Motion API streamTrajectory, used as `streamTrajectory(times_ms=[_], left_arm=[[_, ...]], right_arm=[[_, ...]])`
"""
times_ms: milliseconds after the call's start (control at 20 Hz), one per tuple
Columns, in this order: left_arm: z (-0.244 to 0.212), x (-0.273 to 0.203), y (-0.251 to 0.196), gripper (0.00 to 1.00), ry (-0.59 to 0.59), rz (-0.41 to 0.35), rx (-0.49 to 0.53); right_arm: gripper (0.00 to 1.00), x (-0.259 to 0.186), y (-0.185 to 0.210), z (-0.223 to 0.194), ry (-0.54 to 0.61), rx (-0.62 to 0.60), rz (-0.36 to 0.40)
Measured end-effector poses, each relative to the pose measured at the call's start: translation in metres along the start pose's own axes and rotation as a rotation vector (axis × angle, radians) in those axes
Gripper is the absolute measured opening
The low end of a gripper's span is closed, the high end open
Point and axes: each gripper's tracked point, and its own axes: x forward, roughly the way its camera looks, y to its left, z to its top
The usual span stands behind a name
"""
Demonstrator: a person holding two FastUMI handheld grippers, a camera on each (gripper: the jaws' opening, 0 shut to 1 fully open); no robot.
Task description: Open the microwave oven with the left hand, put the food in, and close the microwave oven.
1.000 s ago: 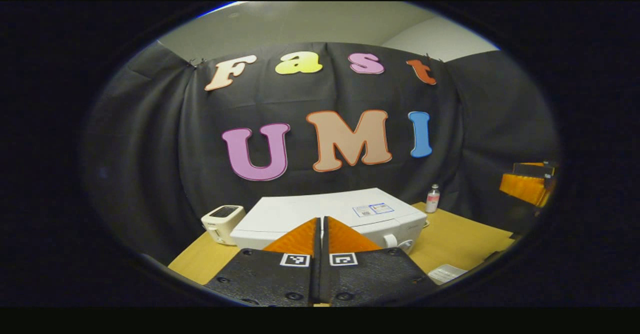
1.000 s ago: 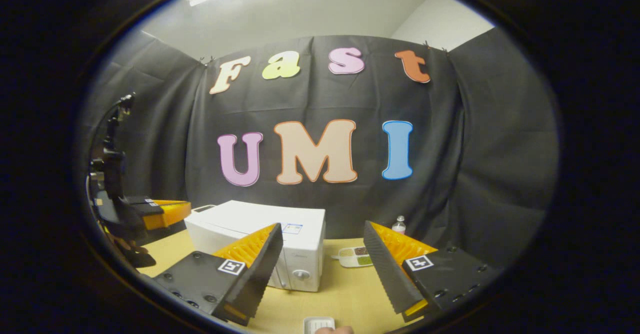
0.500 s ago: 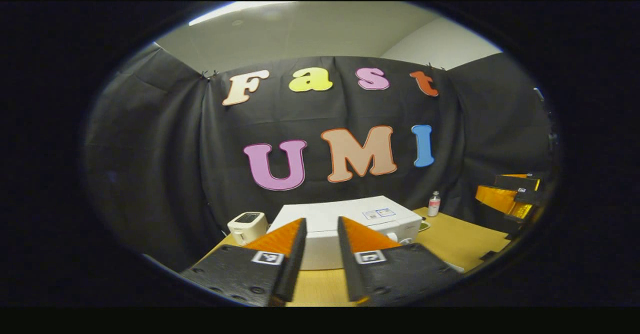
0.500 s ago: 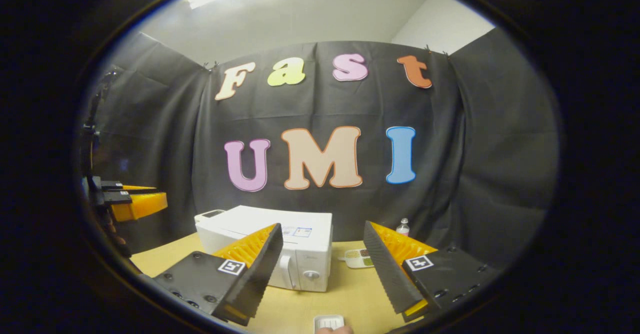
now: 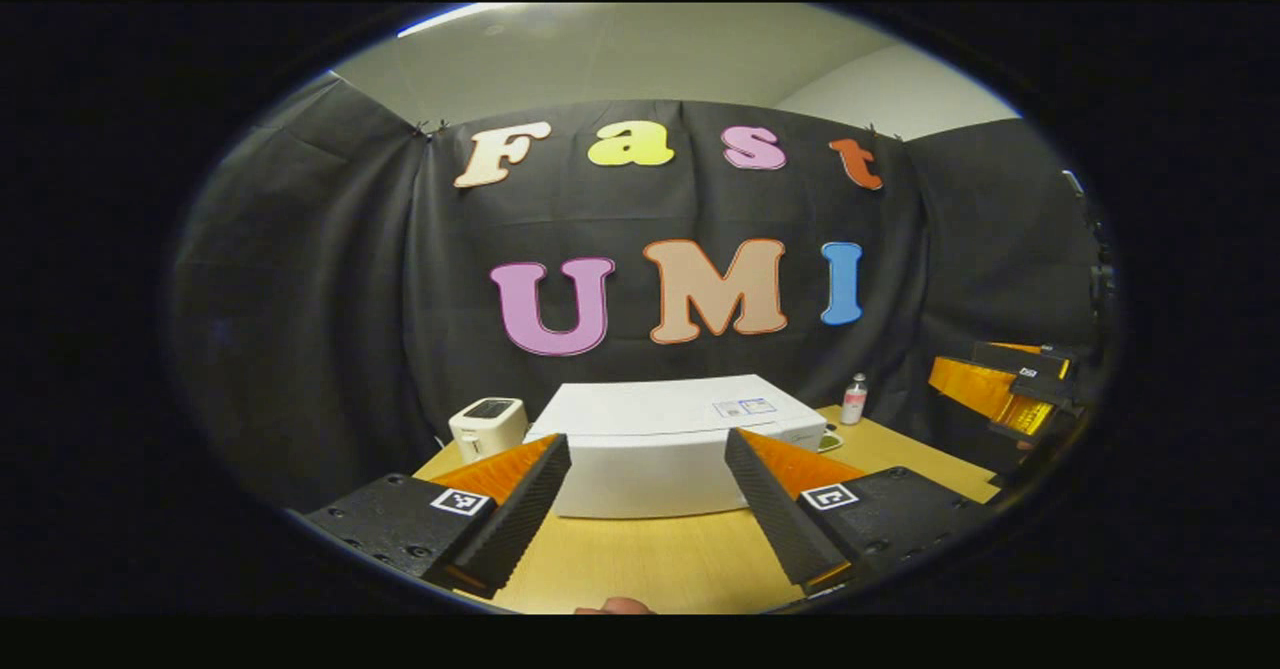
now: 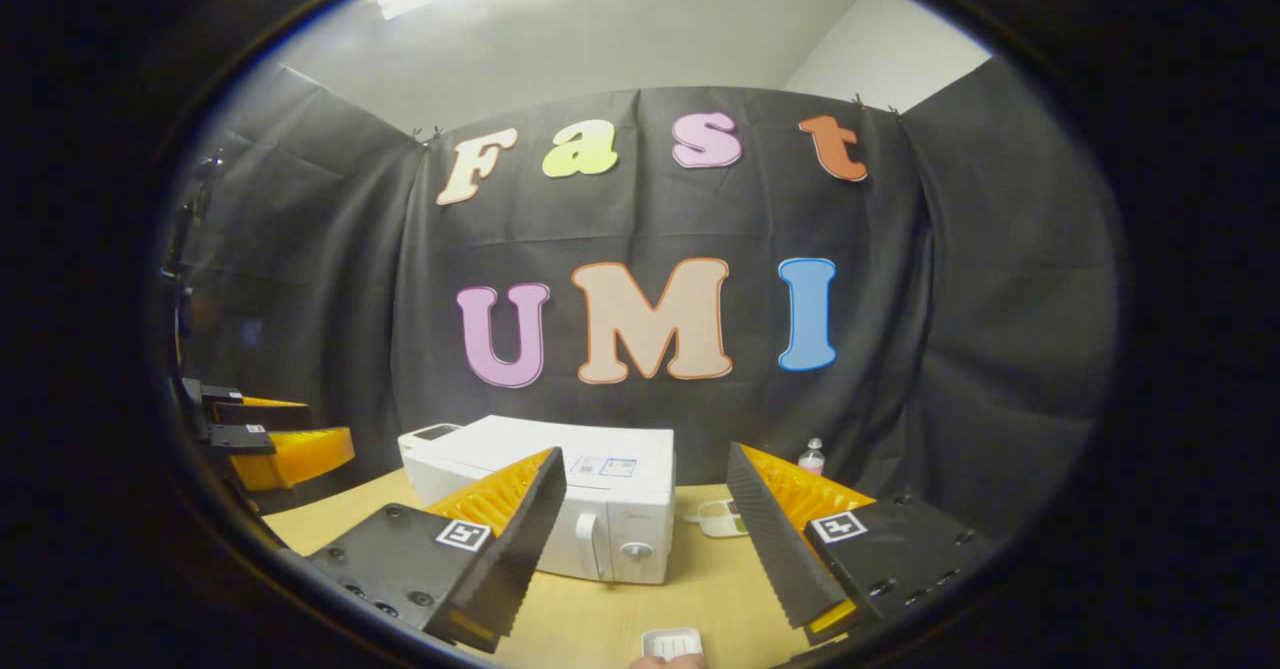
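Right, both grippers spread wide, holding nothing: left gripper (image 5: 640, 509) faces the shut microwave oven (image 5: 660, 444); next, hook its door handle (image 6: 588, 544).

No legible text or labels.

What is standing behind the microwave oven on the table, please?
Behind the microwave oven, at its left rear corner, stands a small white appliance; toward its right rear, a small bottle. The oven's body hides the table directly behind it.
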Motion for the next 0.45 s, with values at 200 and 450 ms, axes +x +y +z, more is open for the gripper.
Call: streamTrajectory(times_ms=[200, 450], left_arm=[[0.0020, -0.0029, 0.0037, 0.98, -0.007, 0.007, 0.004], [-0.0048, -0.0053, 0.0016, 0.98, 0.008, -0.001, -0.002]], right_arm=[[0.92, -0.0020, 0.0029, -0.0010, 0.003, 0.006, -0.001], [0.92, -0.0033, 0.0036, -0.0013, 0.010, 0.007, 0.001]])
